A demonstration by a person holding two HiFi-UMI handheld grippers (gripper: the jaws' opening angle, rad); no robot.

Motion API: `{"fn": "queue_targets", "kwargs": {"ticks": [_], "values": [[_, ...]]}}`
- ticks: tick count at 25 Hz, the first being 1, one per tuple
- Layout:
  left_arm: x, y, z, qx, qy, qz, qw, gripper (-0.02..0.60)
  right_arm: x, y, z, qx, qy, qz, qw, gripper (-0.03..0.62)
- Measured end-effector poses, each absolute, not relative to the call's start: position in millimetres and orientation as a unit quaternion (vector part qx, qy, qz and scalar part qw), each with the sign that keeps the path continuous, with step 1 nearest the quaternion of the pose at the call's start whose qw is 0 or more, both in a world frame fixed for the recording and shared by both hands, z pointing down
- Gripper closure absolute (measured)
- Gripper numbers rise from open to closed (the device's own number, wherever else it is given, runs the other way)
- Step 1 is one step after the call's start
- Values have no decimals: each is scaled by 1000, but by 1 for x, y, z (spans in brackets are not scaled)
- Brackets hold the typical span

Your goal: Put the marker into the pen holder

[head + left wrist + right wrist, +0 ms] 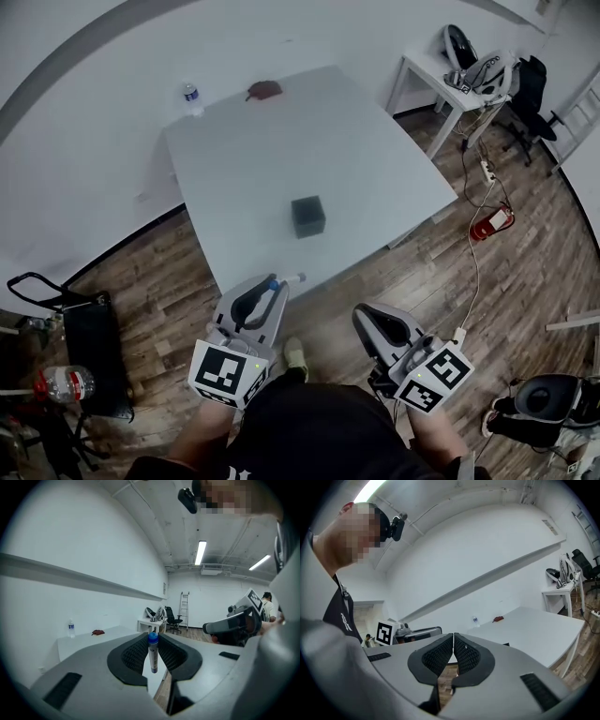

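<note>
The pen holder [307, 216] is a small black cube standing on the white table [375, 159], toward its near edge. My left gripper [270, 286] hovers off the table's near edge, over the wooden floor, shut on a white marker [153, 656] with a blue cap. In the head view the marker [289, 279] pokes out past the fingertips toward the table. My right gripper [367, 317] is to the right at the same distance, also off the table, and in the right gripper view the right gripper [453, 645] has its ribbed pads pressed together with nothing between them.
A water bottle [191, 96] and a dark red object [264, 90] lie at the table's far edge. A small white side table [441, 77] and an office chair [531, 86] stand at back right. A black bag [89, 349] sits on the floor at left, a red item [492, 223] with cable at right.
</note>
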State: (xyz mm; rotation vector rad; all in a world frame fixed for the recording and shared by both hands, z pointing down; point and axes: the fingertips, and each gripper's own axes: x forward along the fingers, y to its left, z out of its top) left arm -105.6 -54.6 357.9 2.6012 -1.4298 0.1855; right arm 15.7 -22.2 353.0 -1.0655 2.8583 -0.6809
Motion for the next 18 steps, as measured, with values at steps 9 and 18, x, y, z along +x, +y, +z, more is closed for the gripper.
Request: {"fn": "queue_targets", "kwargs": {"ticks": [9, 18], "values": [[-112, -116, 373, 883, -456, 75, 80, 514, -3, -64, 350, -361, 908, -213, 1, 577], [-93, -184, 394, 880, -455, 111, 80, 514, 13, -119, 363, -357, 904, -235, 2, 577]]}}
